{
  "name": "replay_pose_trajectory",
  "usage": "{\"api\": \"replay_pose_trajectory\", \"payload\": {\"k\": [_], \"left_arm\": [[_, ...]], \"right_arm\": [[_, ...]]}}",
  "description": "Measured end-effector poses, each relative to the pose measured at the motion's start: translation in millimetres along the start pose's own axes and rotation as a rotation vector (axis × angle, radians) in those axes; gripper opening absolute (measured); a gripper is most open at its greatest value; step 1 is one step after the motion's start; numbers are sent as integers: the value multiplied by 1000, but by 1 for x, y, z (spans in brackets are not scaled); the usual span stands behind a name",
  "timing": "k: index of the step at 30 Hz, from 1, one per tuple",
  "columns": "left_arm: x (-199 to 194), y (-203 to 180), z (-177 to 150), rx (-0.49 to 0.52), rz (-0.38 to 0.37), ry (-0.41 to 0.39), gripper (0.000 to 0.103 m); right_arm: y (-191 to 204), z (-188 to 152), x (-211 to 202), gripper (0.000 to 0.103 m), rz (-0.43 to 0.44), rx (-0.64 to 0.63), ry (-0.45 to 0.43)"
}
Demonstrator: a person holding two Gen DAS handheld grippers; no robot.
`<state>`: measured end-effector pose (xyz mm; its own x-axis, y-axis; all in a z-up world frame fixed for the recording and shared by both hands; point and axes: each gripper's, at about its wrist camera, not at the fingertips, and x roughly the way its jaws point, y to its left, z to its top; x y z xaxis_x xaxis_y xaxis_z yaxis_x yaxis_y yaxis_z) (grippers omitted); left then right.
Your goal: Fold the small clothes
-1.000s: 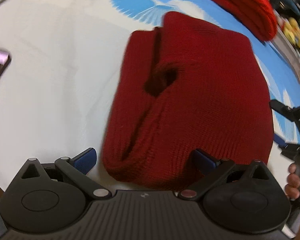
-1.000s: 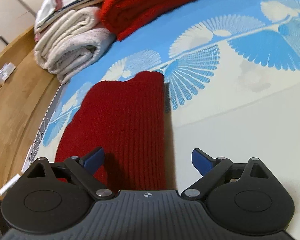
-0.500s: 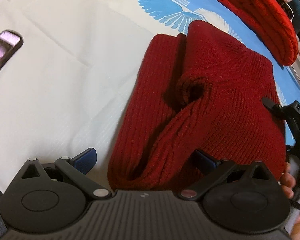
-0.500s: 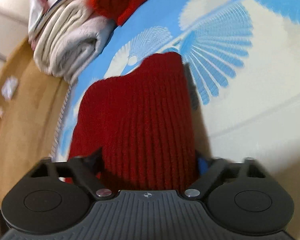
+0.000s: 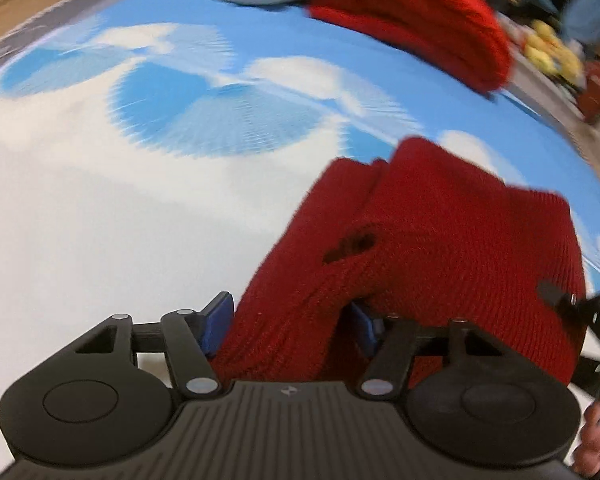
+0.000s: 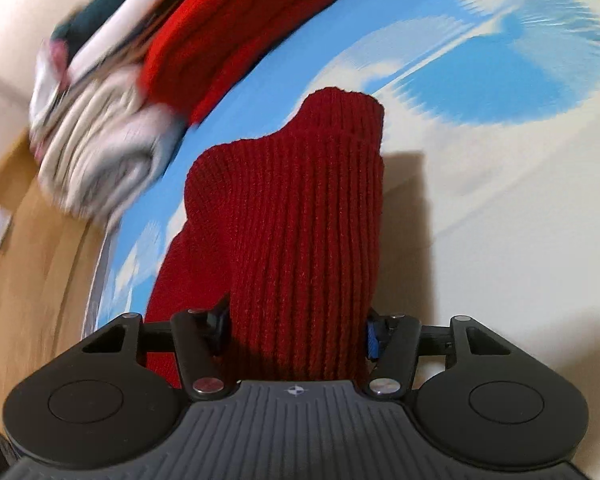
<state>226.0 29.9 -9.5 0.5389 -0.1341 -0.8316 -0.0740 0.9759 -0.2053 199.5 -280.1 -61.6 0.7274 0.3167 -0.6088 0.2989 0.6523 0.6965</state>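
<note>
Left wrist view: left gripper [image 5: 286, 322] just closing, pads now pinching near edge of dark red knit garment [image 5: 440, 248] at 5 o'clock on blue-and-white sheet [image 5: 140, 200]. Likely gripped to lift for next fold. Right gripper's frame [image 5: 580, 312] at 3 o'clock.

Right wrist view: right gripper [image 6: 296, 330] also just closing, clamped across garment's bunched ribbed end [image 6: 304, 220], centre frame. Folded pile [image 6: 148, 80] at 11 o'clock, apart.
</note>
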Motion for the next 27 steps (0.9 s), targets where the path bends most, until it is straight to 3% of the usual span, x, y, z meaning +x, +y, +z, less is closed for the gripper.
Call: {"api": "replay_pose_trajectory", "payload": {"k": [5,9,11,14,15,16,19,22,24,27], "left_arm": [[33,-75,46,204,-50,-4,67],[56,-125,76,309,-17,-8,68],[61,-132,82,328,-2,-12,78],[52,-121,75,320,28,-50,97],[45,-114,70,313,36,-50,97],[39,-104,62,302,33,-35,97],[15,-72,30,184,7,19,97],[-3,-52,-8,60,-49,73,97],[-10,-48,-33,-11,-70,103,97],[-12,-55,-62,-68,-107,142,97]], "right_arm": [[-58,-12,-35,60,-24,276,-172],[-67,-33,-52,62,-26,368,-193],[-63,-43,-57,65,-27,372,-185],[-63,-46,-66,79,-79,379,-145],[-66,-41,-74,91,-108,368,-136],[-66,-37,-84,93,-135,358,-144],[-61,-28,-124,93,-205,281,-240],[-44,-14,-148,96,-236,63,-331],[-28,8,-137,96,-211,-140,-283],[-15,28,-104,94,-171,-330,-208]]}}
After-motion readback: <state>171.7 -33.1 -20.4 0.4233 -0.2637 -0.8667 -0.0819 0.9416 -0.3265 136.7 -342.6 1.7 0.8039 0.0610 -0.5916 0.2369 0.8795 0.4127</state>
